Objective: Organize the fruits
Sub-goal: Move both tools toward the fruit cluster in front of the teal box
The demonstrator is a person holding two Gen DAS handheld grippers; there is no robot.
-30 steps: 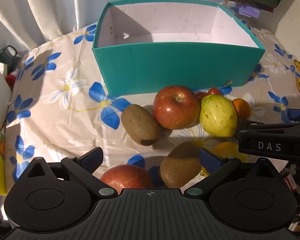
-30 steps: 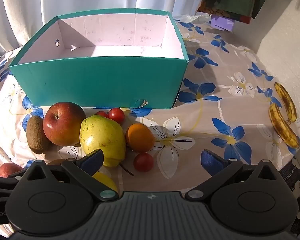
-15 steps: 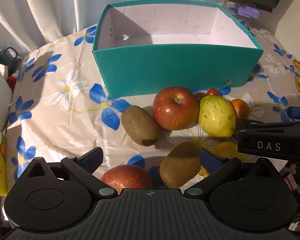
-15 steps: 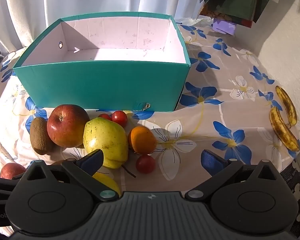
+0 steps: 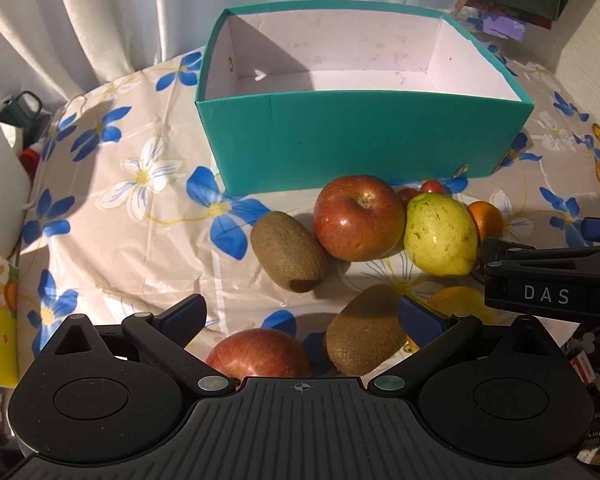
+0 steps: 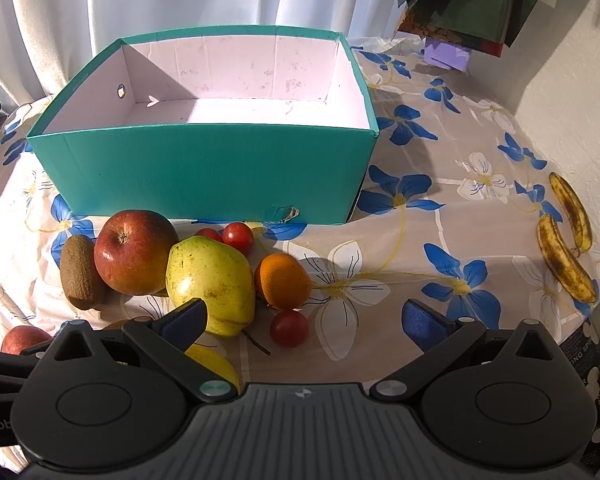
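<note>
Nothing has yet been put away, as far as can be judged: the teal box (image 6: 204, 168) on the flower-patterned desk (image 6: 440, 240) is seen with a bare white floor, and every fruit lies outside it. Just in front of the box's near wall a cluster is gathered: a red apple (image 6: 136, 256) touching a kiwi (image 6: 80, 272) on its left and a yellow-green pear (image 6: 212, 280) on its right, with an orange (image 6: 284, 280) beside the pear and two cherry tomatoes (image 6: 238, 236) between the pear and the box. A third tomato (image 6: 289, 328) lies further from the box, near the orange. Still further from the box, a second apple (image 5: 260, 352), a second kiwi (image 5: 364, 332) and a yellow fruit (image 5: 460, 308), partly hidden, are seen. Two spotted bananas (image 6: 564, 240) are set well apart, to the right of the box. The left claw (image 5: 300, 312) is held released above the second apple and kiwi, with nothing gripped; the right claw (image 6: 304, 312) is likewise spread wide and empty, over the pear and the loose tomato. The whole sorting is therefore judged to remain, a first pick not yet having been made.
</note>
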